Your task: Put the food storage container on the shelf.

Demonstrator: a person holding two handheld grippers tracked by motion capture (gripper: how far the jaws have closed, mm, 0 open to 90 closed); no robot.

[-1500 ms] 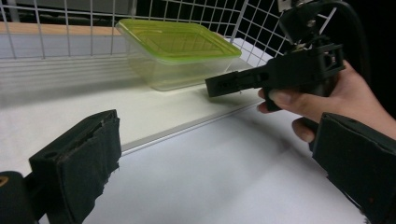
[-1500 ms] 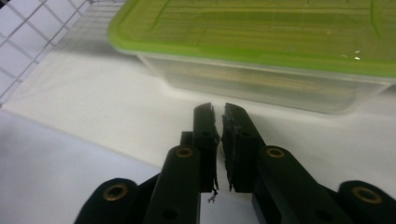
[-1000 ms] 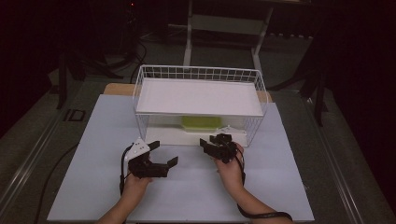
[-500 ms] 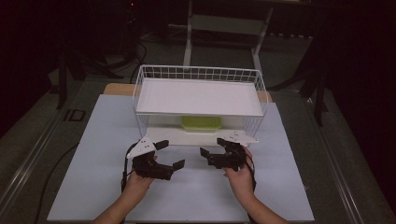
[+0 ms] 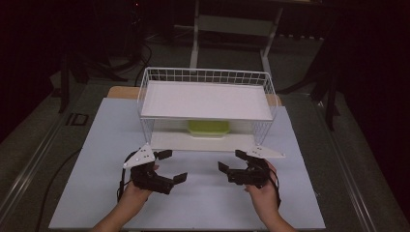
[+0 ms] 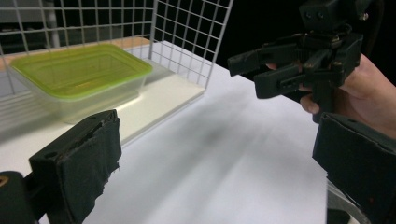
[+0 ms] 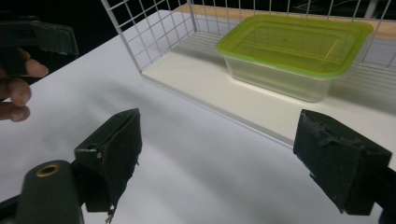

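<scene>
Clear plastic container with green lid (image 5: 208,128) sits on lower shelf of white wire rack (image 5: 205,76) at bench's far edge, untouched; left gripper (image 5: 170,166) and right gripper (image 5: 233,162) jaws spread, empty; reach and grasp remain.

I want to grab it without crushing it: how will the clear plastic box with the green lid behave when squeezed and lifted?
The clear plastic box with the green lid looks empty, so probably light. Its thin see-through walls would likely flex under pressure. The smooth plastic may slip, so gripping at the lid's rim seems safer.
</scene>
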